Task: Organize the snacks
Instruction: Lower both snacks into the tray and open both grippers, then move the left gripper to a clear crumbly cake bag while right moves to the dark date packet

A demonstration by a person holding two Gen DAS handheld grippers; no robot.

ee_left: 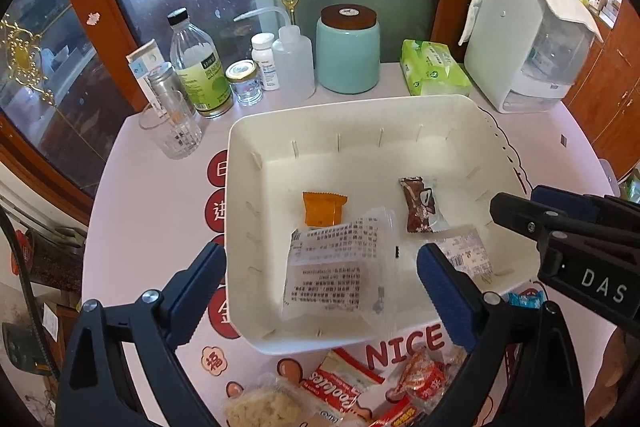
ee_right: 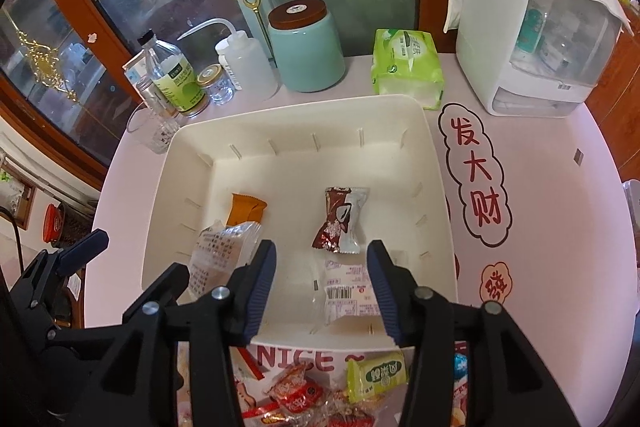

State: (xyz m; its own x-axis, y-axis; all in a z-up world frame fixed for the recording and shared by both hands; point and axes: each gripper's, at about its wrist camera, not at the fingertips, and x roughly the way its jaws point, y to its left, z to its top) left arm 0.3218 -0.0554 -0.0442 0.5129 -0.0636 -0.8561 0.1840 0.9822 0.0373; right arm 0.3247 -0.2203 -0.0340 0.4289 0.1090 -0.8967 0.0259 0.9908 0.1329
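A white bin (ee_left: 248, 131) (ee_right: 434, 155) sits mid-table. In it lie an orange packet (ee_left: 323, 207) (ee_right: 247, 211), a brown candy (ee_left: 419, 209) (ee_right: 338, 221), a large clear printed packet (ee_left: 340, 267) (ee_right: 218, 259) and a small clear barcode packet (ee_left: 466, 253) (ee_right: 348, 293). My left gripper (ee_left: 320, 283) is open and empty over the bin's near left part, above the large clear packet. My right gripper (ee_right: 322, 287) is open and empty over the near right part, above the barcode packet. Loose snacks (ee_left: 360, 387) (ee_right: 320, 395) lie on the table in front of the bin.
Behind the bin stand a teal jar (ee_left: 347, 51) (ee_right: 306, 47), a green tissue pack (ee_left: 434, 73) (ee_right: 406, 65), bottles (ee_left: 198, 67) (ee_right: 172, 79), a glass (ee_left: 172, 127) and a white appliance (ee_left: 528, 39) (ee_right: 536, 27). A glass cabinet door is behind the table.
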